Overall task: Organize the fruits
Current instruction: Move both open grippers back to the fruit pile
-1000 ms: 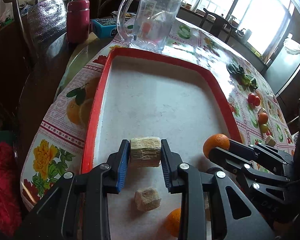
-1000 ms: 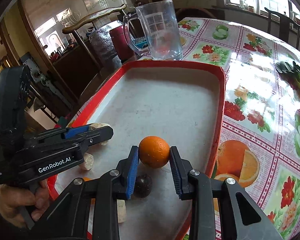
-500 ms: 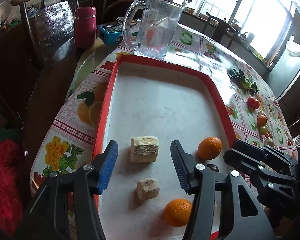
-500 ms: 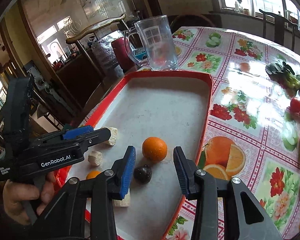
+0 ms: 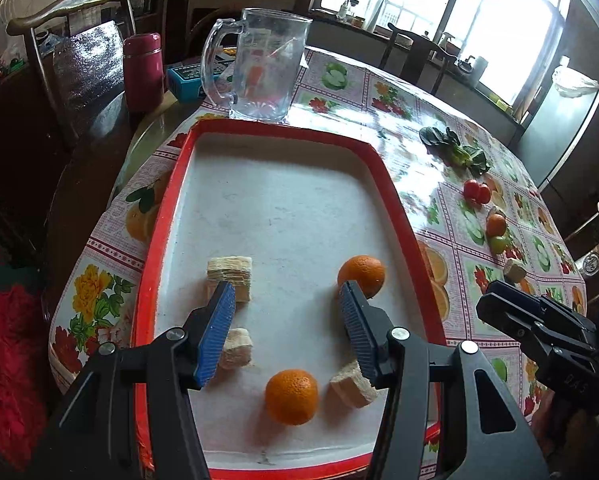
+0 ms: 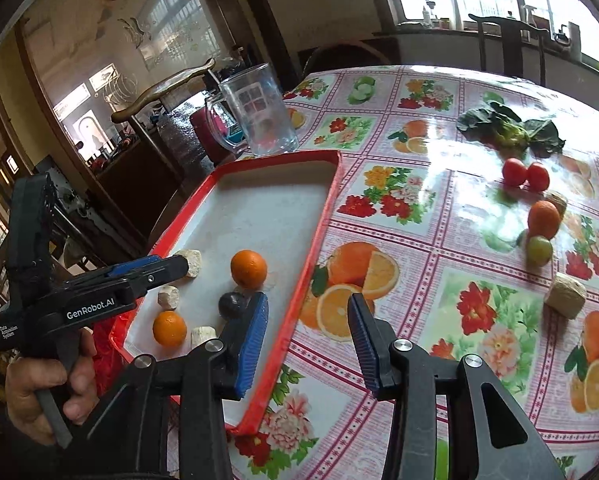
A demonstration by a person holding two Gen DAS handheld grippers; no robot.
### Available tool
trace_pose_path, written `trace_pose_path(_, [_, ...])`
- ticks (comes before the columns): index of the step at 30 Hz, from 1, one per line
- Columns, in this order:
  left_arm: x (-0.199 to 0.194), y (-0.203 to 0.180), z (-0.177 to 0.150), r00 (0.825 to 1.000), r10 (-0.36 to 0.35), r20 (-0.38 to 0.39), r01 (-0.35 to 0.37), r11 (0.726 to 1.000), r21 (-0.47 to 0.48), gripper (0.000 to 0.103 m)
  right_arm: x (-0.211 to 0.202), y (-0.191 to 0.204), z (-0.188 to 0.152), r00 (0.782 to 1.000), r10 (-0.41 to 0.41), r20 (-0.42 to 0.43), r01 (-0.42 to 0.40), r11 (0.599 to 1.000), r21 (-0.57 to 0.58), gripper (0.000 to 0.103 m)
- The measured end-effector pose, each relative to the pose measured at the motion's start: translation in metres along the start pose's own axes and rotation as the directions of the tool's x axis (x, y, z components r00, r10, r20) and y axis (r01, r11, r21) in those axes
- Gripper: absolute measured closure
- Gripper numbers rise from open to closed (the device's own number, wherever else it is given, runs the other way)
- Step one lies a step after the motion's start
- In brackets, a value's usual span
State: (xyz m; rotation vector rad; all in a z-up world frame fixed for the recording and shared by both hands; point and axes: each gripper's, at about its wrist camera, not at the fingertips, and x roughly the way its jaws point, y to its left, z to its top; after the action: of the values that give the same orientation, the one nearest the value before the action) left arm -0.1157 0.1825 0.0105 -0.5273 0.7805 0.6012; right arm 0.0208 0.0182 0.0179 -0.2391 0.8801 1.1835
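A red-rimmed tray (image 5: pixel 167 216) (image 6: pixel 323 216) holds two oranges (image 5: pixel 361 276) (image 5: pixel 291 396), several beige chunks (image 5: pixel 230 276) and a dark fruit (image 6: pixel 231 304). My left gripper (image 5: pixel 285 332) is open and empty above the tray's near end; it also shows in the right wrist view (image 6: pixel 159 270). My right gripper (image 6: pixel 307 344) is open and empty over the tray's right rim. On the tablecloth lie two tomatoes (image 6: pixel 525 174), an orange (image 6: pixel 543 220), a green fruit (image 6: pixel 539 250) and beige chunks (image 6: pixel 565 296).
A glass mug (image 5: pixel 259 68) stands behind the tray. A maroon flask (image 5: pixel 142 72) and a blue box (image 5: pixel 187 78) stand at the back left. Leafy greens (image 6: pixel 507 128) lie on the far table. A wooden chair (image 5: pixel 71 40) stands at the left.
Both grippers have opened and pulled back: the left let go of a beige chunk, the right let go of an orange, both now in the tray. The right gripper swung right.
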Motion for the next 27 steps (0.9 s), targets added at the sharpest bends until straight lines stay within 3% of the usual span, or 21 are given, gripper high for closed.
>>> trace_pose_path(14, [0.0,-0.066,-0.004,0.997,-0.082,-0.006,0.082,0.993,0.085,0.05,-0.046,-0.079,-0.03,0.993,-0.117,0.026,0.113,0.985,0.132,0.059])
trace_pose_path(27, [0.012,-0.124,-0.006,0.989,-0.142,-0.046,0.148,0.974,0.172,0.049,-0.064,-0.137,-0.042,0.981,-0.192,0.024,0.182,0.958,0.22,0.057])
